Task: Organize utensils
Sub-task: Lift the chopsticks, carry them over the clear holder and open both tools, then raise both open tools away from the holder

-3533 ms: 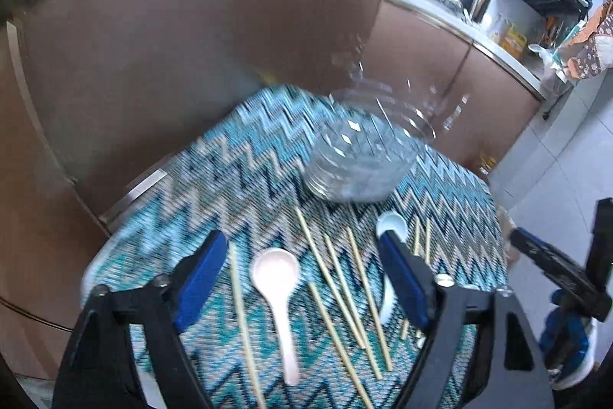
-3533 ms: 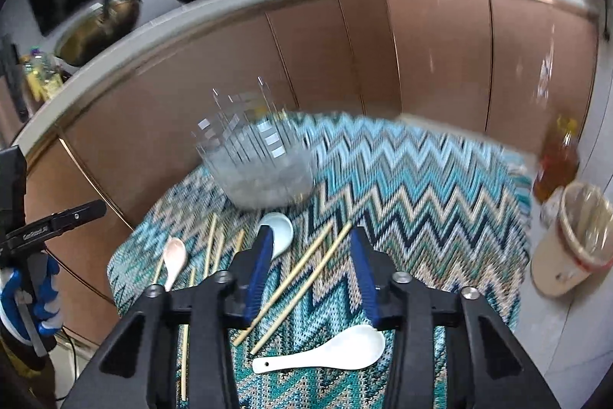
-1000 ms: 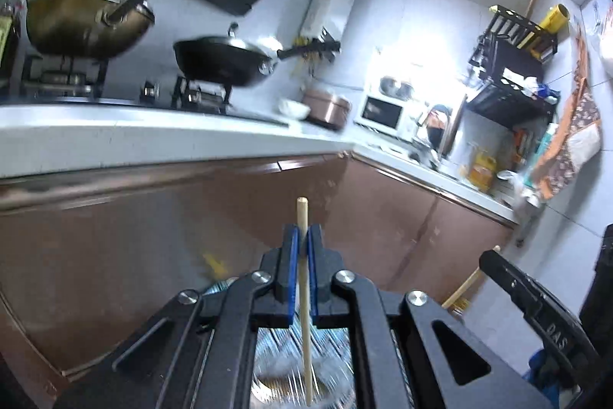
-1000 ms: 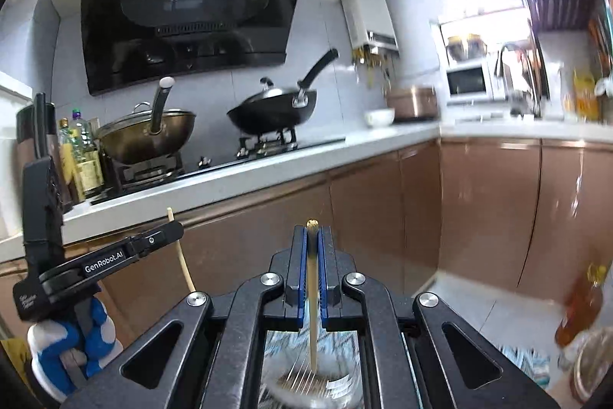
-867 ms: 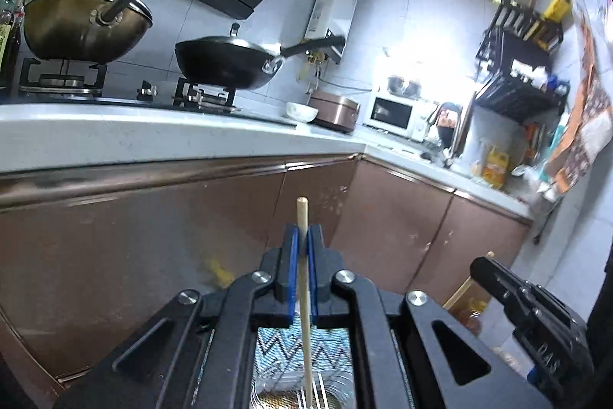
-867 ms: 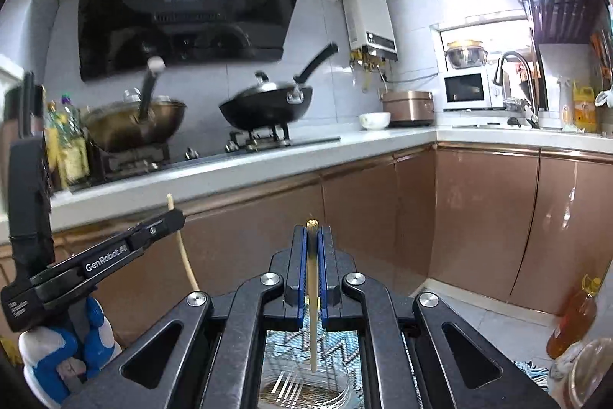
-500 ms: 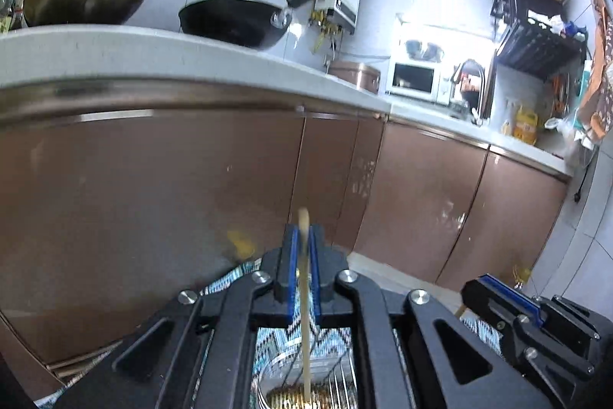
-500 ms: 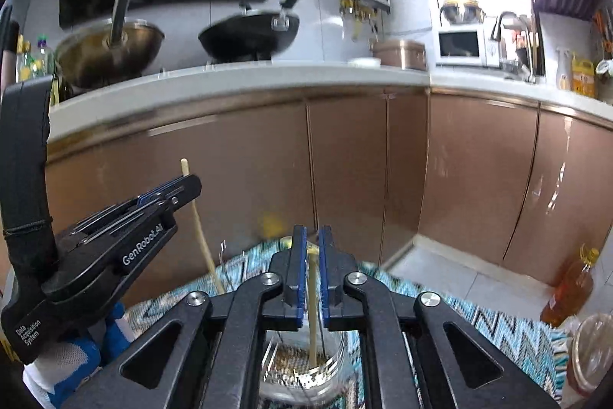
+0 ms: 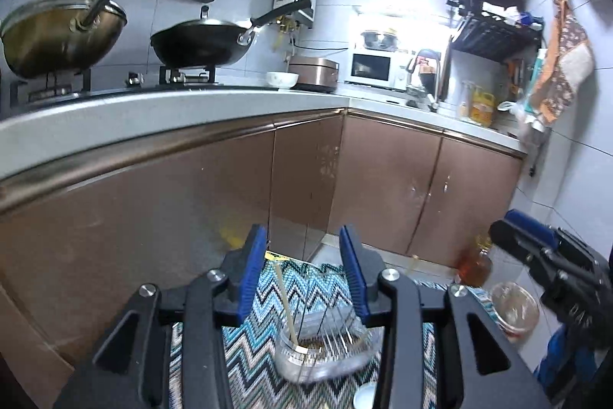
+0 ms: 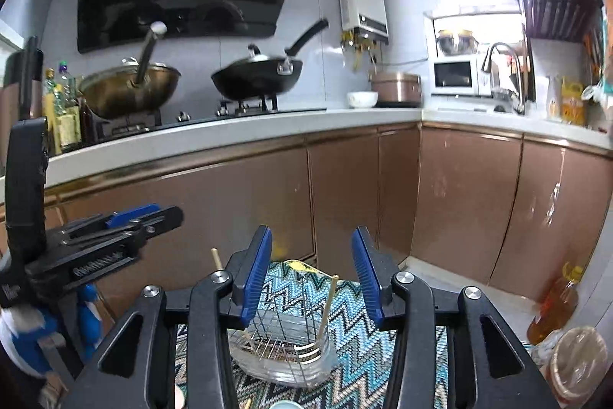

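Two chopsticks (image 10: 326, 305) stand in the holder (image 10: 281, 355), below both open tools (image 10: 312, 275).

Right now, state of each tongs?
Left tongs: open, holding nothing; a chopstick stands in the holder below.
Right tongs: open, holding nothing.

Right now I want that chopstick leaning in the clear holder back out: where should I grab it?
Take the chopstick by its bare upper end, coming straight down from above: it stands tilted in the clear holder, and wire dividers crowd its lower part.
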Action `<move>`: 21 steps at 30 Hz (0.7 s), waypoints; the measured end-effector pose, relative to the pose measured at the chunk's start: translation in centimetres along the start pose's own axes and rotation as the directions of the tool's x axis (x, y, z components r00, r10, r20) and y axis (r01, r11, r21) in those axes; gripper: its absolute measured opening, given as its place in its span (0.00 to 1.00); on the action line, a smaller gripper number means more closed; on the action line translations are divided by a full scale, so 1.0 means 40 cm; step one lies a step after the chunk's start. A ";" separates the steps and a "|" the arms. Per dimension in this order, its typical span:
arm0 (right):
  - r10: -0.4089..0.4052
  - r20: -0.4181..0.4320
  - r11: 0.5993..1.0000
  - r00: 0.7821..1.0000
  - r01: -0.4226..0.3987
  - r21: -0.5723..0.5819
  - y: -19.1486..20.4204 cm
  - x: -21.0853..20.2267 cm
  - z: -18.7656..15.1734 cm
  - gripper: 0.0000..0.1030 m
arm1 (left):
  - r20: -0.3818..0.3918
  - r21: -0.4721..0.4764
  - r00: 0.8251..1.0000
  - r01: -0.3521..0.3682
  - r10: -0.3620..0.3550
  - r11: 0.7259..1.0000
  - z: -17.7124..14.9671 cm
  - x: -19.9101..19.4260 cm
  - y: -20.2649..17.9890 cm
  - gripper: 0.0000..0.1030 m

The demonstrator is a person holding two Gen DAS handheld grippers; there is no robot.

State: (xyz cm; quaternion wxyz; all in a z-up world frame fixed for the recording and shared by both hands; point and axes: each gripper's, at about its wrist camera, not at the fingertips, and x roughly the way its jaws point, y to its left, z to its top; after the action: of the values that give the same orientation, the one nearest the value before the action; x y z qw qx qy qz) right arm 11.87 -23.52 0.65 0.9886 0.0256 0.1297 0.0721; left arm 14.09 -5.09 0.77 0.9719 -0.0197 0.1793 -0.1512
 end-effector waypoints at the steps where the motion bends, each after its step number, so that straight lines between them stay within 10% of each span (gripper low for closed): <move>1: 0.002 0.008 1.000 1.000 -0.002 0.000 0.002 -0.022 0.006 0.49 | 0.006 0.005 1.000 0.000 0.000 1.000 0.002 -0.034 0.008 0.37; 21: -0.085 0.122 0.993 0.989 0.094 -0.065 0.083 -0.320 0.007 0.78 | 0.054 0.073 0.990 -0.132 0.128 0.989 -0.031 -0.307 0.062 0.60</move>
State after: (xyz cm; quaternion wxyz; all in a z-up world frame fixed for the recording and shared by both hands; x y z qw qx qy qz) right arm -0.74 -22.17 4.41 0.9971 -0.0110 0.0687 0.0304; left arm 3.43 0.97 3.59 0.9839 0.0253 0.1502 -0.0936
